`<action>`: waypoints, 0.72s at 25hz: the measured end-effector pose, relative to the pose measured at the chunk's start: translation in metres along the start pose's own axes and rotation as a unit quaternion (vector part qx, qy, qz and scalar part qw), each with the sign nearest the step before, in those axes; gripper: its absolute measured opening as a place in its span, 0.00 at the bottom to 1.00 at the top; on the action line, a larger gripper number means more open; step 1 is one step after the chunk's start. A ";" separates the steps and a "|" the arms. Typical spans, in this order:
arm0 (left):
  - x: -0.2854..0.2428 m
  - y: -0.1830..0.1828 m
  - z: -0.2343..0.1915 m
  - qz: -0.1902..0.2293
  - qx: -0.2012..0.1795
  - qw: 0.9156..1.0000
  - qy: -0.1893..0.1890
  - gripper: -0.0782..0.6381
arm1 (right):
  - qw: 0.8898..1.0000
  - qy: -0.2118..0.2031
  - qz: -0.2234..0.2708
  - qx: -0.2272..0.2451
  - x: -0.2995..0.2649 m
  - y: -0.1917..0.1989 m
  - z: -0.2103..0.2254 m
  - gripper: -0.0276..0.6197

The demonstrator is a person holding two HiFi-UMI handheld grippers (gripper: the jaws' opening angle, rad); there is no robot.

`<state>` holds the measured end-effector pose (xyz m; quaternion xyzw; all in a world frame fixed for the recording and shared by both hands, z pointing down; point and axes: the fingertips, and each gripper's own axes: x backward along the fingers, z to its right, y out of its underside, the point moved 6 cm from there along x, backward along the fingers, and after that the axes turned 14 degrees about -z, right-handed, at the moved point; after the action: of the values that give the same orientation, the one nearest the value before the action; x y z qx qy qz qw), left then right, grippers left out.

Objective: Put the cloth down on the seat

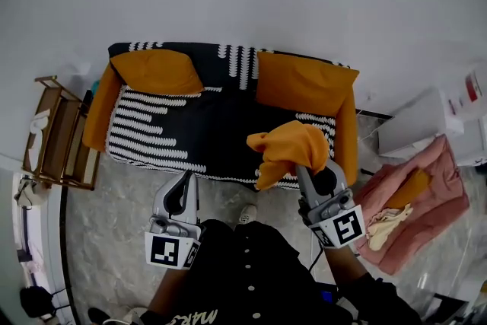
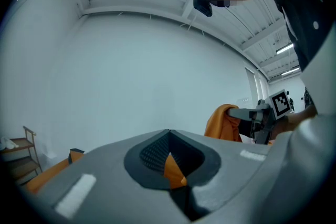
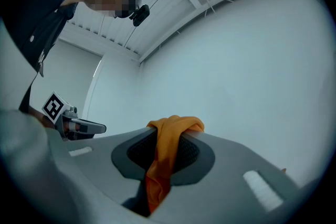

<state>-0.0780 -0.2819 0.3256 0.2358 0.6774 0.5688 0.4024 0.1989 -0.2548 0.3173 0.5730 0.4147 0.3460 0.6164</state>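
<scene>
Cloth (image 1: 289, 150) hangs bunched from the right claw (image 1: 306, 170), which is clamped on it, above the seat's (image 1: 205, 125) front edge. The left claw (image 1: 186, 180), tips together and empty, hovers before the seat. Lowering and release remain.

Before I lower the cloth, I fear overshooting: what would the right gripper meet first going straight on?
Probably the white wall behind the sofa: the right gripper shows only wall beyond its orange cloth in its own view.
</scene>
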 end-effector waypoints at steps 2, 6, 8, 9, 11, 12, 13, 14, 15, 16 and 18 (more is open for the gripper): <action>-0.005 0.005 -0.002 -0.011 0.002 1.000 -0.001 0.11 | 1.000 -0.004 -0.005 -0.006 -0.005 0.005 0.002 0.16; -0.009 0.014 -0.012 -0.030 0.008 0.999 -0.011 0.11 | 1.000 -0.012 -0.016 -0.022 -0.020 0.017 0.004 0.16; -0.012 0.016 -0.019 -0.032 0.009 0.999 -0.013 0.11 | 0.999 -0.016 -0.021 -0.026 -0.028 0.020 0.003 0.16; -0.014 0.017 -0.023 -0.033 0.010 0.999 -0.013 0.11 | 0.999 -0.019 -0.023 -0.026 -0.032 0.021 0.002 0.16; -0.020 0.016 -0.031 -0.031 0.012 0.999 -0.011 0.11 | 0.999 -0.020 -0.027 -0.025 -0.042 0.021 0.002 0.16; -0.024 0.015 -0.035 -0.029 0.012 0.999 -0.009 0.11 | 0.999 -0.020 -0.027 -0.023 -0.047 0.020 0.002 0.16; -0.029 0.013 -0.040 -0.027 0.012 1.000 -0.007 0.11 | 0.999 -0.020 -0.027 -0.020 -0.054 0.018 0.002 0.16; -0.033 0.012 -0.045 -0.025 0.013 1.000 -0.005 0.11 | 0.999 -0.020 -0.027 -0.017 -0.060 0.017 0.003 0.16; -0.038 0.010 -0.050 -0.024 0.013 1.000 -0.004 0.11 | 0.999 -0.021 -0.026 -0.014 -0.066 0.015 0.003 0.16; -0.042 0.009 -0.055 -0.023 0.014 1.000 -0.003 0.11 | 0.999 -0.021 -0.026 -0.011 -0.073 0.013 0.004 0.16; -0.049 0.005 -0.065 -0.021 0.013 1.000 -0.003 0.11 | 0.999 -0.022 -0.026 -0.005 -0.086 0.009 0.005 0.16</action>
<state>-0.1040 -0.3571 0.3462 0.2281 0.6886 0.5507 0.4130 0.1681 -0.3336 0.3359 0.5664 0.4140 0.3188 0.6373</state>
